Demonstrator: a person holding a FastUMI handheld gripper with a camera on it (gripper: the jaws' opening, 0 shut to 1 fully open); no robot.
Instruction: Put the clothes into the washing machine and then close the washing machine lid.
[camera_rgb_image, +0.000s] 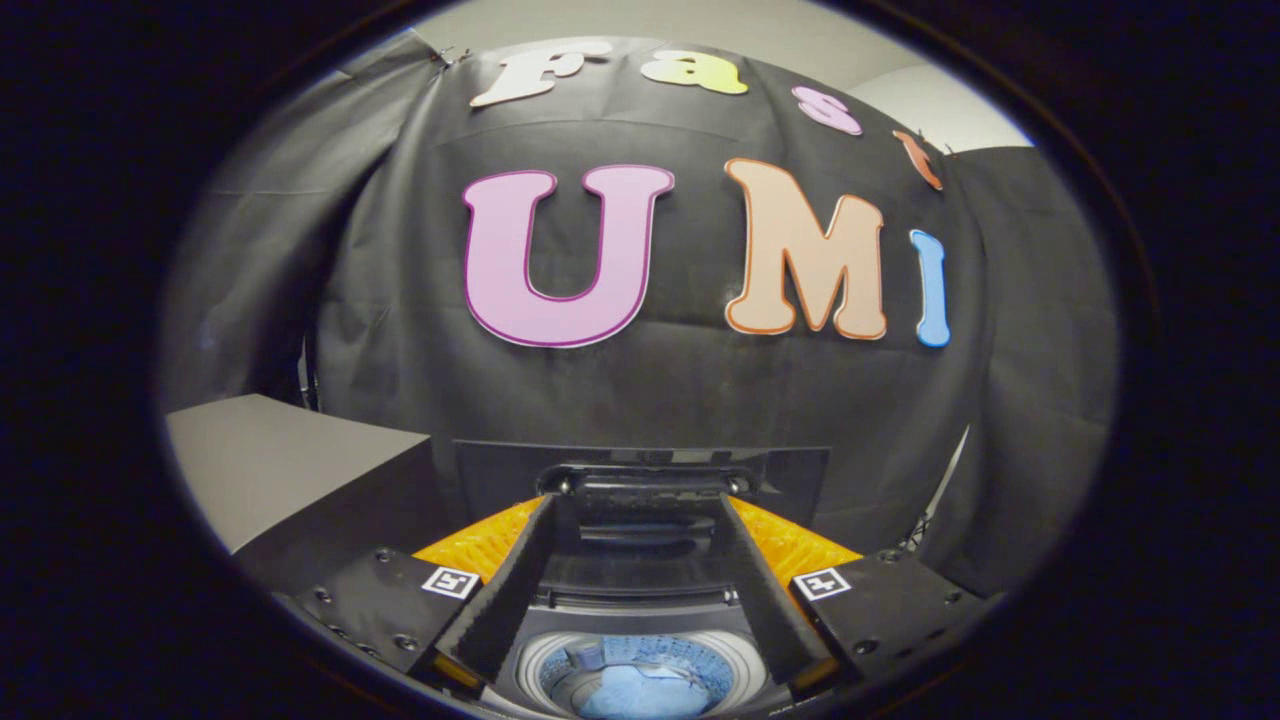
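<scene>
The washing machine lies below me, its round drum opening between the bases of my fingers. Light blue clothes lie inside the drum. The dark lid stands raised at the back of the machine, just beyond my fingertips. My gripper hangs over the machine, open, with nothing between its fingers.
A grey tabletop stands to the left of the machine. The black cloth wall hangs close behind the raised lid and wraps round both sides.
</scene>
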